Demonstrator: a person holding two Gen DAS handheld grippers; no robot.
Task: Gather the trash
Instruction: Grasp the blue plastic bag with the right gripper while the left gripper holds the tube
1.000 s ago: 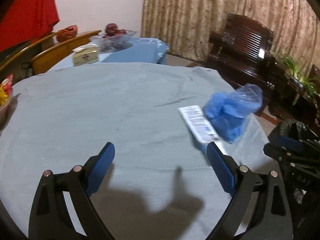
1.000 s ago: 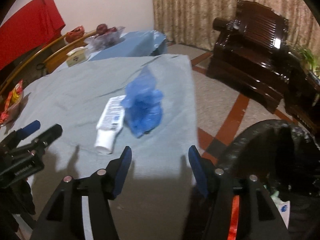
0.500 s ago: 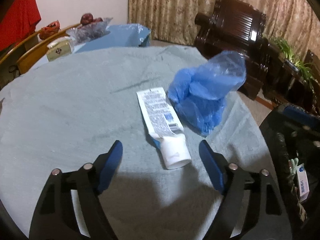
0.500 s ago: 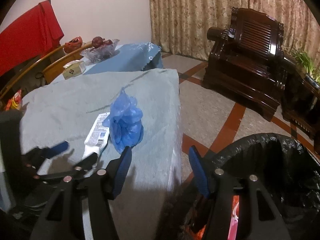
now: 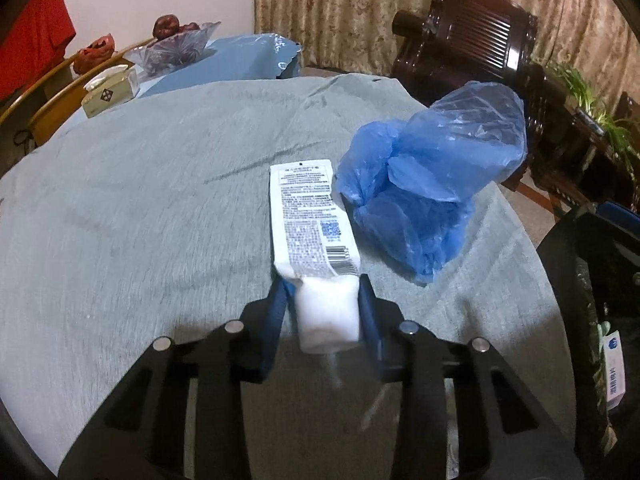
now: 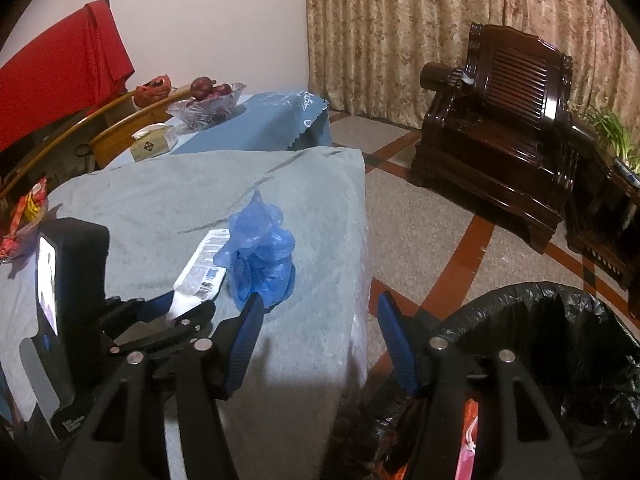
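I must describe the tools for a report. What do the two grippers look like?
Both the left gripper and the right gripper have black, angular frames with round silver bolts. Their fingers carry blue ribbed pads. The left gripper body bears a black box with a small lit screen. No sleeves or cables are visible.

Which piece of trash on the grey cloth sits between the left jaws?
The white tube, its cap end between the closing left gripper jaws; the blue plastic bag lies beside it.

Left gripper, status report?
Left gripper closing, white tube cap end between pads. Right gripper open, empty. Blue bag beside tube, clear of jaws.
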